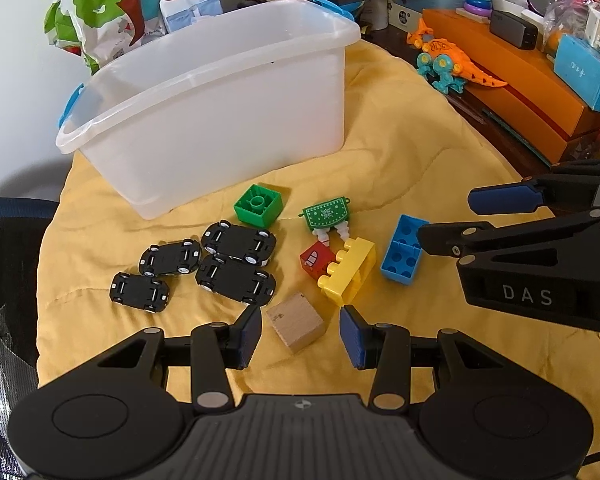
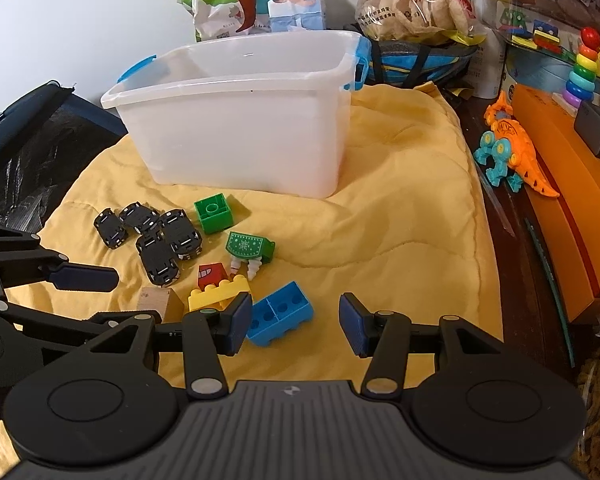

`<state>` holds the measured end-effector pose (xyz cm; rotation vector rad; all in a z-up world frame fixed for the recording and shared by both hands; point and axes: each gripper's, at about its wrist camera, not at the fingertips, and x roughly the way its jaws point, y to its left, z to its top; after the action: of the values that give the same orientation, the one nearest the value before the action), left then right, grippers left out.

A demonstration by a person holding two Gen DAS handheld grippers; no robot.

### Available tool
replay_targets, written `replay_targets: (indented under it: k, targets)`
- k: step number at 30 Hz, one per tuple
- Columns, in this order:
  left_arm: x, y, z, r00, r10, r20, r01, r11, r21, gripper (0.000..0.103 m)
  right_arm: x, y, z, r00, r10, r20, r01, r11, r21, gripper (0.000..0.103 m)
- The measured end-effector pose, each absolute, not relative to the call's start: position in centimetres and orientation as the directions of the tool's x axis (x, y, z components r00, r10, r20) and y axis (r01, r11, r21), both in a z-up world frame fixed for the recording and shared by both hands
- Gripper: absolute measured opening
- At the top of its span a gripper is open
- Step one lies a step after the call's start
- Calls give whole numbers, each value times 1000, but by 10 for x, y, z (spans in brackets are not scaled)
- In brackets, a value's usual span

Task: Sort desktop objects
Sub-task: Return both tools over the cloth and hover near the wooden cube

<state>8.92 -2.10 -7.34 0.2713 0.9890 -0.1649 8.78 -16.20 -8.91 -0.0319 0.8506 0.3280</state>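
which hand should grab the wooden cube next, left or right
Left, probably. The wooden cube already lies between the open fingers of the left tool, untouched. The right tool is also open, but lined up by the blue brick instead.

Both my views are evenly lit by soft indoor light, with faint shadows under the clear bin (image 1: 220, 120) on the yellow blanket (image 1: 400, 152). Edges bend and darken at the corners. Everything looks reasonably sharp, without glare.
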Motion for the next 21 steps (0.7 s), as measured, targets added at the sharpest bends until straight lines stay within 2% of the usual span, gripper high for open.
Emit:
replay_targets:
  k: [21]
  targets:
    - [84,-20,-76,531,-24,-847,236,964,120,47,83,-161,-91,605,274,-748,-290,950,113,52]
